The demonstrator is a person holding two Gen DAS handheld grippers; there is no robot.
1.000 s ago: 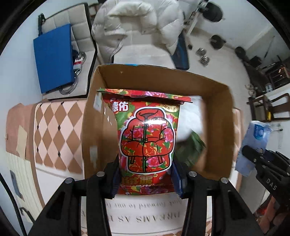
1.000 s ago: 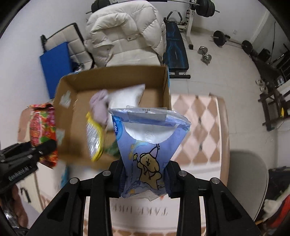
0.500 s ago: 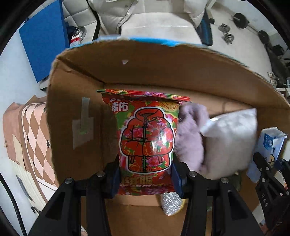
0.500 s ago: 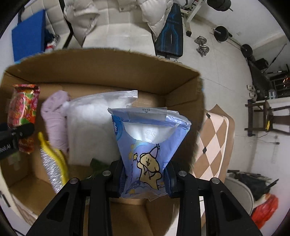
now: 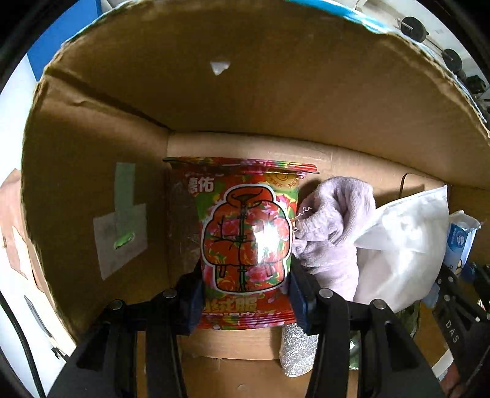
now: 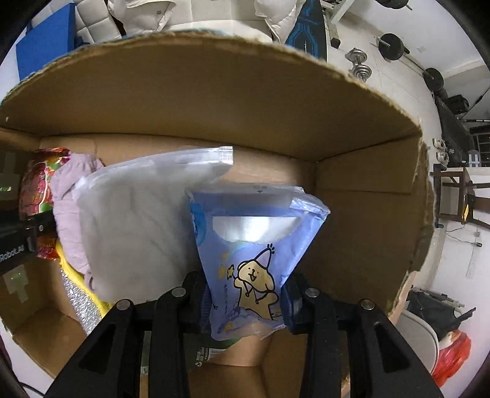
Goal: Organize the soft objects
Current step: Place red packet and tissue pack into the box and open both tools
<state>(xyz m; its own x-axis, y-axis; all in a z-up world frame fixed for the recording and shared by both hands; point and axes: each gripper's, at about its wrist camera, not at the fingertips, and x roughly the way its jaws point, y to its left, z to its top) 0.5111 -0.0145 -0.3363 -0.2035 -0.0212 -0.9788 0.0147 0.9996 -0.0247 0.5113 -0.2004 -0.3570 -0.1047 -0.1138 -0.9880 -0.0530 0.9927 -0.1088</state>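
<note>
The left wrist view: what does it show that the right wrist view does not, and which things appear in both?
Only the left wrist view shows the green tape patch on the box wall and the left hand-held gripper pressing the red floral packet from both sides.

Only the right wrist view shows the white quilted jacket, the dumbbells and the right hand-held gripper, its jaws just opening, with the blue cartoon packet between them.

Both show the cardboard box, the lilac cloth and the white bag.

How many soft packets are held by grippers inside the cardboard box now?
2. The red floral packet is in the left gripper near the box's left wall; the blue cartoon packet is in the right gripper, toward the right wall.
</note>
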